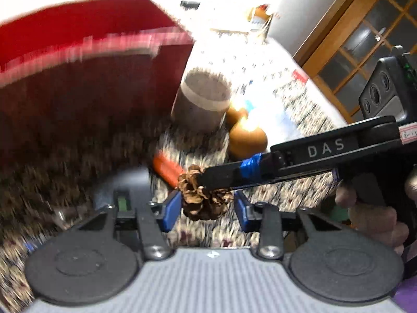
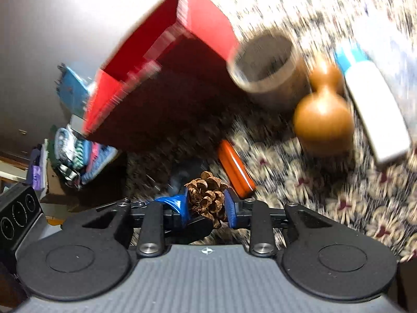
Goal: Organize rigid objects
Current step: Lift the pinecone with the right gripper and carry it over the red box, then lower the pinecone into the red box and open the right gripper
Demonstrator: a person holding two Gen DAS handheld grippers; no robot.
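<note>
The right gripper (image 2: 206,203) reaches in sideways, its fingers pinching the pine cone (image 2: 207,195) above the patterned desk (image 2: 325,190). The left gripper (image 1: 207,207) faces the cone with fingers spread either side, near the red box (image 1: 91,52).

"DAS" on right hand-held gripper (image 1: 206,180) finger (white tag beside unreadable).
</note>
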